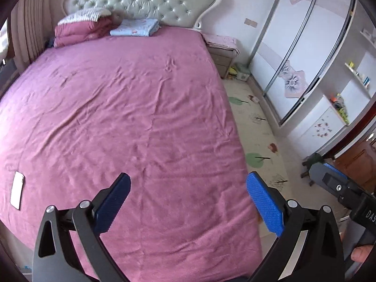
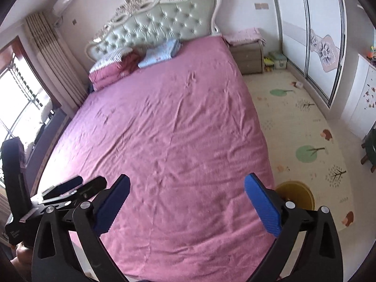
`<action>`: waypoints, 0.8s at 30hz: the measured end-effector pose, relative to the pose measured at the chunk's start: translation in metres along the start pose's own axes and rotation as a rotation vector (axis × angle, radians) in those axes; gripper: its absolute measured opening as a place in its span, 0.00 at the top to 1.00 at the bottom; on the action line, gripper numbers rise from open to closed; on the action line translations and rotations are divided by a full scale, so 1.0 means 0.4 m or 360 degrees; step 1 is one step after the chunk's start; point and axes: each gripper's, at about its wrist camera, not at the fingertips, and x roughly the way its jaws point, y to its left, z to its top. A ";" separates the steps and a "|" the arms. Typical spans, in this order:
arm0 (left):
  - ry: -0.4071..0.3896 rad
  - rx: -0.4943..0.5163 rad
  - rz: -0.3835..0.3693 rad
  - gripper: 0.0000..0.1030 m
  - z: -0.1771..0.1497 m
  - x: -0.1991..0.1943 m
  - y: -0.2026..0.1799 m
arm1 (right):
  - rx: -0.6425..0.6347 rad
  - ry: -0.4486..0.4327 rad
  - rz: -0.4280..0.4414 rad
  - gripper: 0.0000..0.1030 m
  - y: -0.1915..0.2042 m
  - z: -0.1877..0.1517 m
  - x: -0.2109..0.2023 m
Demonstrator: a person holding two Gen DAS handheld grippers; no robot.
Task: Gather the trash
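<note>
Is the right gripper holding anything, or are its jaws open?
Open and empty: the right gripper shows only pink bedsheet between its wide-apart jaws.

1 bed [image 1: 141,117], 1 phone [image 1: 17,189], 1 bin [image 2: 296,193].

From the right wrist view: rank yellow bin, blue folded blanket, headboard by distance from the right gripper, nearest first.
1. Yellow bin: on the floor mat just off the bed's corner, right behind the right gripper's right-hand finger.
2. Blue folded blanket: far end of the bed, left of centre.
3. Headboard: against the wall, just behind the blanket.
</note>
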 end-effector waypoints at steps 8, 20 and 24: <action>-0.0093 -0.0068 0.0068 0.04 -0.006 -0.046 0.018 | -0.0015 -0.0053 0.0000 0.08 0.009 -0.003 -0.021; -0.0203 -0.0012 0.0130 0.04 0.002 -0.086 0.006 | -0.0006 -0.0047 -0.0003 0.08 0.008 -0.008 -0.024; -0.0189 -0.0039 0.0105 0.04 0.004 -0.079 0.016 | 0.0007 -0.0037 -0.0004 0.08 0.002 -0.008 -0.019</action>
